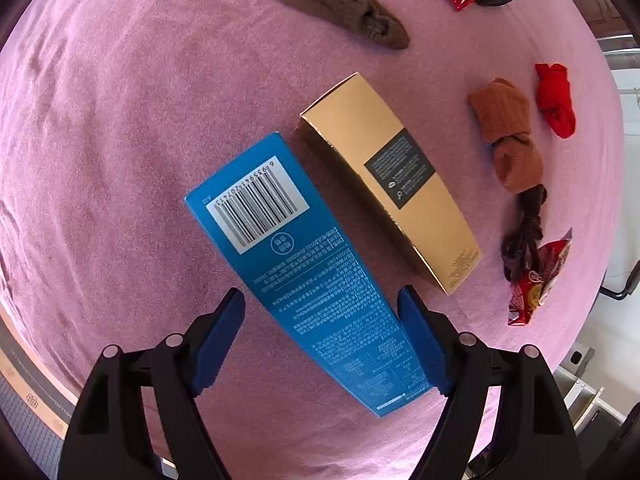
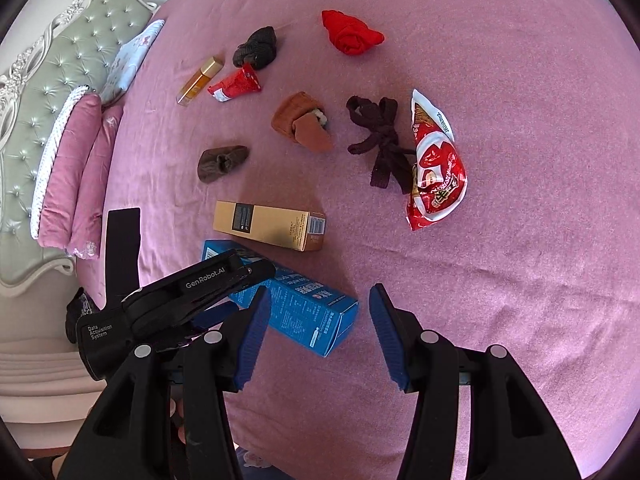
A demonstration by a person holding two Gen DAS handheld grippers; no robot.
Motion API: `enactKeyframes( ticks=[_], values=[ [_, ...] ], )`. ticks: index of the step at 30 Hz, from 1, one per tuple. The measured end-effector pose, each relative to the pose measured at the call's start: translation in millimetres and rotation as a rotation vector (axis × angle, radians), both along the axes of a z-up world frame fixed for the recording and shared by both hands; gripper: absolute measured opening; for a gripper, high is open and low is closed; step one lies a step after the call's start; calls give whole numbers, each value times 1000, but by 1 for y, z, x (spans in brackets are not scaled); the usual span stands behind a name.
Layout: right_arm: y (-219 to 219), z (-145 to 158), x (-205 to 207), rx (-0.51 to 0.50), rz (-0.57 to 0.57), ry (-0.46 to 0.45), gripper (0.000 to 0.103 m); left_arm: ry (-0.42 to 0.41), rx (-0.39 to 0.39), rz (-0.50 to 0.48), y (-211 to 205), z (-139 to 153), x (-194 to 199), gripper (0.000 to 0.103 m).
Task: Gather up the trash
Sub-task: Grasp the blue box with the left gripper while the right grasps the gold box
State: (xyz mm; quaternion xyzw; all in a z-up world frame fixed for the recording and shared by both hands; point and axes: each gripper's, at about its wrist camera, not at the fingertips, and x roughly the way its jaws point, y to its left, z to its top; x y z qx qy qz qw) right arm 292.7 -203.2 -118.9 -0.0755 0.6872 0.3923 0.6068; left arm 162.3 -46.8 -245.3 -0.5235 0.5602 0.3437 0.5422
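The blue box (image 1: 304,272) lies between the left tongs (image 1: 322,300), spread apart, unclamped.

a wide bed under a pink velvety bedspread (image 2: 500,160), a grey-green tufted headboard with carved white trim (image 2: 52,92), pink pillows (image 2: 76,172) stacked against it, daylight bright.

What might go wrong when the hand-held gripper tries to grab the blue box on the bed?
1. The left hand-held gripper straddles the blue box near one end, jaws open; lifted from there, the long box may tip or slip.
2. The gold box lies close beside it, so a finger could bump it.
3. Socks lie mixed among the wrappers; a sock might get taken as trash.
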Motion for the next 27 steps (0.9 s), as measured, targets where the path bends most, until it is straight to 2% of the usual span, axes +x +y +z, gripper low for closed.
enactKeyframes(
  ticks=[2,6,16,20,27],
  values=[
    [3,-3,2,-7,6,1,51,-13,-11,19,0,-6,1,63],
    [9,-10,4,-25,26,7,51,-15,-19,46,0,-11,0,59],
    [57,-17,-12,-37,155,-38,51,-72,-21,-53,32,9,-39,55],
    [87,-18,-26,-50,269,-92,51,-87,-25,-80,46,24,-52,55],
    [137,-30,-60,-113,559,-264,55,-98,-2,-122,67,44,-64,55]
  ],
)
